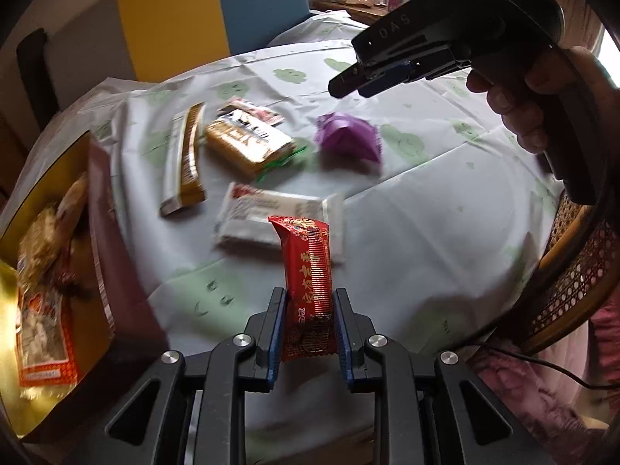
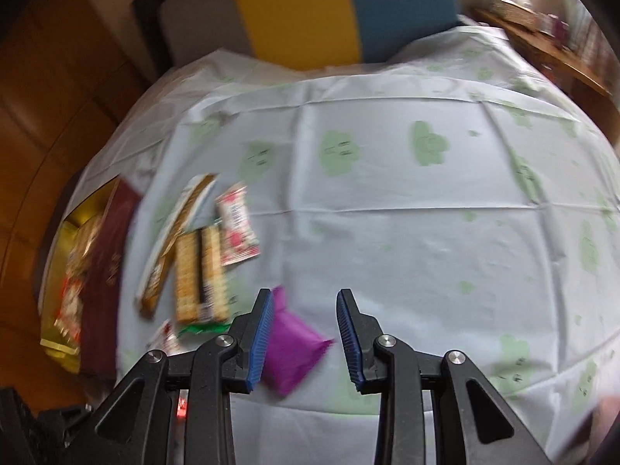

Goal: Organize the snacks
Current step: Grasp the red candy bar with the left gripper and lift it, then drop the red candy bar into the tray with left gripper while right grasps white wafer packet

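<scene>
At far left, an open gold-lined cardboard box (image 1: 99,232) with dark maroon wall, on the edge of a table under a pale blue tablecloth with green cloud prints (image 1: 426,232). Inside, an orange-and-white snack packet (image 1: 42,341) near the front and a heap of brownish wrapped snacks (image 1: 58,224) behind; blurred, kinds not readable. Just right of the box, loose on the cloth: a long brown-and-white bar wrapper (image 1: 186,159), then a yellow cracker pack with a green end (image 1: 248,143) overlapping a small red-and-white sachet (image 1: 252,110) behind it. Nearer, a white rectangular packet with a red label (image 1: 271,213), lying flat. In front of it, a red foil snack packet with gold print (image 1: 308,286), upright, clamped at its lower part between the blue pads of the left hand-held gripper (image 1: 309,329), lifted off the cloth. Farther right, a crumpled purple wrapped snack (image 1: 347,137), alone on the cloth, apart from the rest. Above it, the right hand-held gripper (image 2: 304,343), held by a hand (image 1: 542,93); jaws parted, nothing gripped, the purple snack seen beneath and between them, close to the left pad. At right edge, a woven cane chair back (image 1: 573,271).
</scene>
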A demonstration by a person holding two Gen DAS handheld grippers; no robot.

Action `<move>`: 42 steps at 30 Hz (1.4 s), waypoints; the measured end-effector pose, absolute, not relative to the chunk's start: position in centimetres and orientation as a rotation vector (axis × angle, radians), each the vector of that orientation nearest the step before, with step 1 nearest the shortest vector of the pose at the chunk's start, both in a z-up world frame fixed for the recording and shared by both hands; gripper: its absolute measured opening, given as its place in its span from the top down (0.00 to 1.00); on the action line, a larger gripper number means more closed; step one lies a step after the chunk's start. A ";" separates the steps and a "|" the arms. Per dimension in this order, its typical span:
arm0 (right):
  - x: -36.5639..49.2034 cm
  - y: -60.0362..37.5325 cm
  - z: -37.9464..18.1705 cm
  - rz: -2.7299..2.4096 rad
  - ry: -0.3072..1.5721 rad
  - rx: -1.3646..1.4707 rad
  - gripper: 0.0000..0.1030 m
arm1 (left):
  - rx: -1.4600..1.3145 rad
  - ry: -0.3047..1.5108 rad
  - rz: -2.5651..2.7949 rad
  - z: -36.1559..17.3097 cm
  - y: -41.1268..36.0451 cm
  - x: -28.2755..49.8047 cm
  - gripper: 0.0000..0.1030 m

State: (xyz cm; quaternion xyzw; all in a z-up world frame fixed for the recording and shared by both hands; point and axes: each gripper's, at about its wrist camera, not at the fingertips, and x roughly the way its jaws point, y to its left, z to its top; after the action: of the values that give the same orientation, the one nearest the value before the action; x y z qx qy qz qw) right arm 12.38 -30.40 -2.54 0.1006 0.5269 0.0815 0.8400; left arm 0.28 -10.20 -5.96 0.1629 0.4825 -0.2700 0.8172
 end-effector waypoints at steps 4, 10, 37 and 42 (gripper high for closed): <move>12.1 -26.8 -3.0 0.309 1.145 0.118 0.67 | 0.365 1.040 -0.550 -6.5 -8.5 -0.2 0.77; 10.8 -22.0 -3.4 0.511 1.162 0.046 0.67 | 0.316 1.052 -0.533 -7.1 -7.2 -0.4 0.77; 9.0 -15.5 -6.0 0.593 1.182 -0.288 0.46 | 0.290 1.046 -0.531 -7.6 -6.7 -0.5 0.76; 8.7 -14.9 -6.7 0.582 1.176 -0.362 0.66 | 0.296 1.038 -0.532 -7.4 -6.7 -0.7 0.76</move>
State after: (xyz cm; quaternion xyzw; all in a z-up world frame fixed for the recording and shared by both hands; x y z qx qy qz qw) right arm 8.72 -14.91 -6.71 -0.1674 0.5435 0.2690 0.7773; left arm -0.72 -6.68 -7.44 0.1391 0.4881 -0.2504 0.8244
